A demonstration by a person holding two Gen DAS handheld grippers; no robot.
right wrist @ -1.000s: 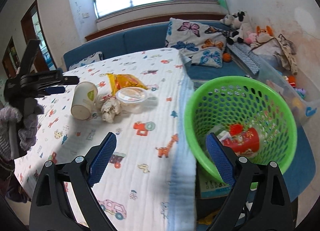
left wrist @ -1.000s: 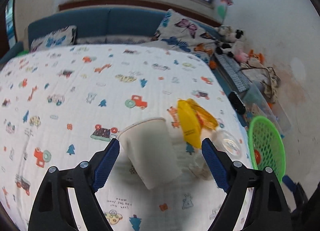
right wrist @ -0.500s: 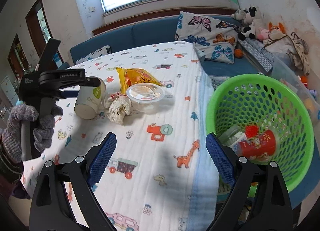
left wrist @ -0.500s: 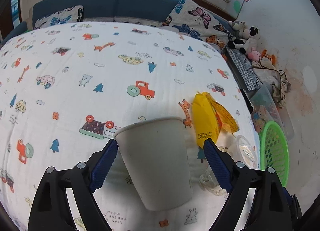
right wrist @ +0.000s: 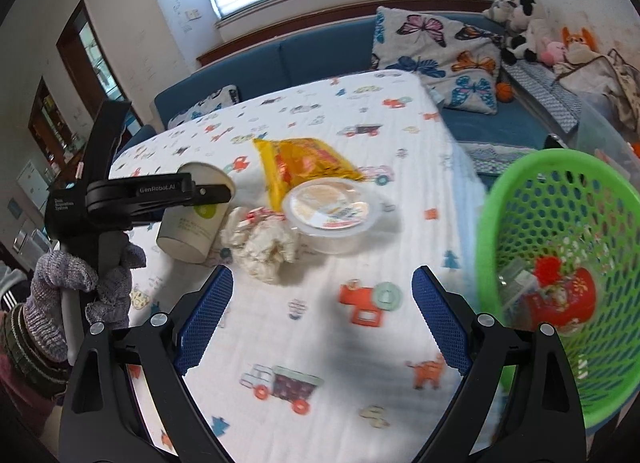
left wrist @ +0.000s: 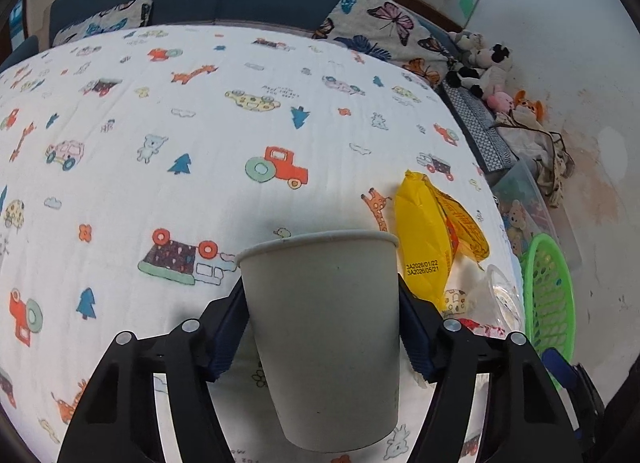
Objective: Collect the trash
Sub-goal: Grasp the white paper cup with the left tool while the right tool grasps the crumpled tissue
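Left gripper (left wrist: 322,327) clamped on the paper cup (left wrist: 324,339), both blue pads pressed to its sides, cup on the printed tablecloth (left wrist: 160,135). Just right of the cup: crumpled tissue (right wrist: 262,243), yellow snack bag (right wrist: 304,165) behind it, clear lidded tub (right wrist: 330,213) touching the tissue, green basket (right wrist: 560,255) well beyond at the cloth's edge with a red can (right wrist: 560,299) inside. Right gripper (right wrist: 322,321) wide open, nothing between its fingers, near the cup's side of the basket, above bare cloth
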